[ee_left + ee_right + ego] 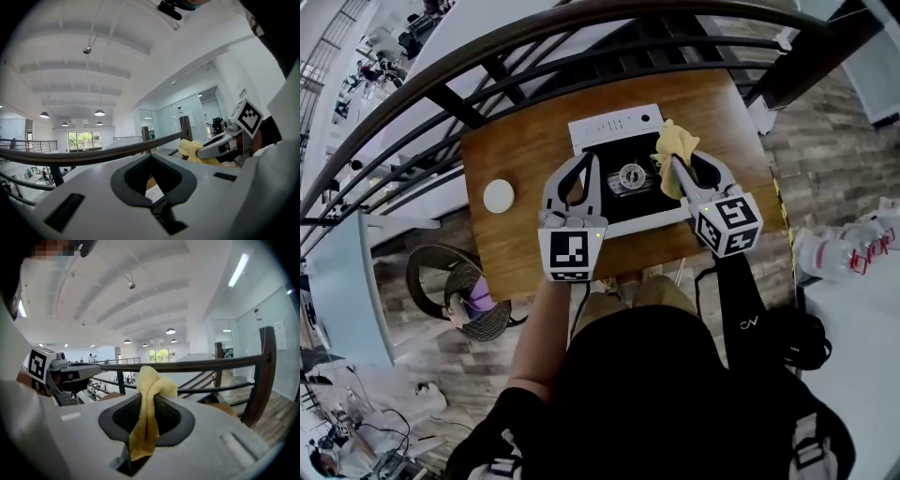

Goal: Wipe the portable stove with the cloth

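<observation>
A round white disc (pixel 498 196) lies on the left part of the brown wooden table (pixel 516 150), well apart from everything else on it. A dark curved metal railing (pixel 487 47) runs beyond the table's far edge.

The left gripper (pixel 592 161) is held over the left side of the white-and-black portable stove (pixel 609 127). In the left gripper view its jaws meet at their tips with nothing between them (pixel 151 155), and a scrap of the stove's white panel shows through the hollow behind the tips. Its cube carries a black-and-white square marker (pixel 572 253).

The stove sits at the middle of the table, towards the far edge, with a round metal burner (pixel 631 176) at the centre of its black top. A row of small dark marks runs along its white back panel, too small to read.

To the right of the burner, the right gripper (pixel 673 161) is clamped on a soft yellow terry cloth (pixel 670 141). In the right gripper view the cloth (pixel 149 380) is pinched between the jaws (pixel 149 392), one bunched end standing above the tips and the other hanging down towards the camera. The cloth is over the right rear part of the stove's top; whether it touches the surface cannot be told. This gripper's cube also bears a square marker (pixel 728 223). A small white print on the person's black sleeve (pixel 748 323) below it cannot be read with certainty.
</observation>
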The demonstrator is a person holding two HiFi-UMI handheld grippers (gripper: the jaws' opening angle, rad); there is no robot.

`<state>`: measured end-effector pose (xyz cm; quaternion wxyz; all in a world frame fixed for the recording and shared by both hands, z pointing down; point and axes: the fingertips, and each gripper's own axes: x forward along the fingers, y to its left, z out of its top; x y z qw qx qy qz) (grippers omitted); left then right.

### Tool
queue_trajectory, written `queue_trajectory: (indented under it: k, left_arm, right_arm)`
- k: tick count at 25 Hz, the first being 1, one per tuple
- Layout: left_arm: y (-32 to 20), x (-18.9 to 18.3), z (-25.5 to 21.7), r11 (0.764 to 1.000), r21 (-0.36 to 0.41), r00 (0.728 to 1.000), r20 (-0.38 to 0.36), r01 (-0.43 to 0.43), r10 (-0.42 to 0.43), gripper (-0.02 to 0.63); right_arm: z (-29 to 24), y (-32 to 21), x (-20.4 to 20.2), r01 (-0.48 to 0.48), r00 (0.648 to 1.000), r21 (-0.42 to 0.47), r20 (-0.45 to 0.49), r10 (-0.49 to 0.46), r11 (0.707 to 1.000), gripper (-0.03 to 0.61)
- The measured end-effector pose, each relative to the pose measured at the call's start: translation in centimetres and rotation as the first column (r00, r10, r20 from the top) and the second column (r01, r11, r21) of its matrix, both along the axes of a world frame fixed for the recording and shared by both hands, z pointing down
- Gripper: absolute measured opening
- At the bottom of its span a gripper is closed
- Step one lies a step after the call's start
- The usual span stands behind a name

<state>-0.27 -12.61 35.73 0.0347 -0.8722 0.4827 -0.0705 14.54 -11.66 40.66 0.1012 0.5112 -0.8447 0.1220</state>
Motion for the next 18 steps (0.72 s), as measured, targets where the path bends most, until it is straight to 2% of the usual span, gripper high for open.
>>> queue_trajectory:
  k: [5,10,14,18]
  left_arm:
    - [-0.2,-1.6,-3.2,0.998,0.042,0.999,-0.012,0.044,-0.044,0.006]
    - [0.0,-3.0,-5.1,0.995,0.066,0.997,-0.021,0.074,-0.073,0.006]
    - [0.3,-3.7,-6.5,0.993,0.077,0.996,-0.028,0.092,-0.090,0.006]
    - [0.6,-4.0,-7.5,0.991,0.102,0.997,-0.025,0.081,-0.079,0.006]
  right_arm:
    - [-5.3,-0.9,-2.9,0.043,0.997,0.184,-0.064,-0.032,0.982,0.078]
    - [-8.5,-0.9,-5.1,0.066,0.991,0.312,-0.133,-0.026,0.948,0.078]
    - [-10.1,-0.8,-6.0,0.063,0.994,0.351,-0.101,-0.029,0.934,0.078]
    - [-10.7,-0.5,-6.2,0.063,0.992,0.383,-0.125,-0.016,0.922,0.078]
